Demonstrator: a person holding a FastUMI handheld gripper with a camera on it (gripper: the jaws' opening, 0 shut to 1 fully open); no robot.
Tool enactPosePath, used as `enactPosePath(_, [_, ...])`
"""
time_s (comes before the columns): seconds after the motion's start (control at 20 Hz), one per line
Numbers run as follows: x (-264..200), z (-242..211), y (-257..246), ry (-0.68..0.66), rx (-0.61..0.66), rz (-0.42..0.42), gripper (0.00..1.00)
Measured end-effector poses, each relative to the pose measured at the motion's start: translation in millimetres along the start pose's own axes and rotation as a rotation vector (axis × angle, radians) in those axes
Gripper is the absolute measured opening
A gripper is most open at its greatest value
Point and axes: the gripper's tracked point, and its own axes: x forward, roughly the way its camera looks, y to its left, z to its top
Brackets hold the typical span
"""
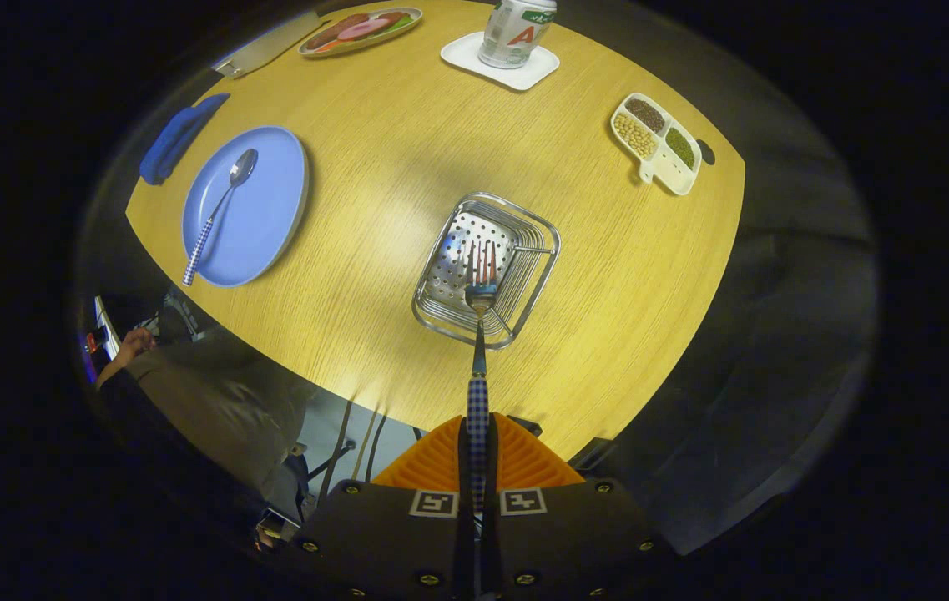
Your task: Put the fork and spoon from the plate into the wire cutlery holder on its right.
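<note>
The gripper (478, 434) has its jaws closed on the fork (479, 334) handle, tines seemingly over the holder (487, 269) mid-counter, while the spoon (219, 213) lies on the plate (274, 200) near the counter's left edge.

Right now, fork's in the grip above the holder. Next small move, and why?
Probably lower the fork straight down into the holder. The gripper is shut on its handle, tines pointing down over the holder's perforated floor, so it looks lined up but not yet in. The spoon waits on the plate.
</note>
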Motion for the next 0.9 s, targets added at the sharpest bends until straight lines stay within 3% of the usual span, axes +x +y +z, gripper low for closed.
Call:
enactPosePath(0.7, [34,33,-4,0.123,0.087,0.066,0.05])
enactPosePath(0.9, [30,33,-6,0.113,0.106,0.064,0.11])
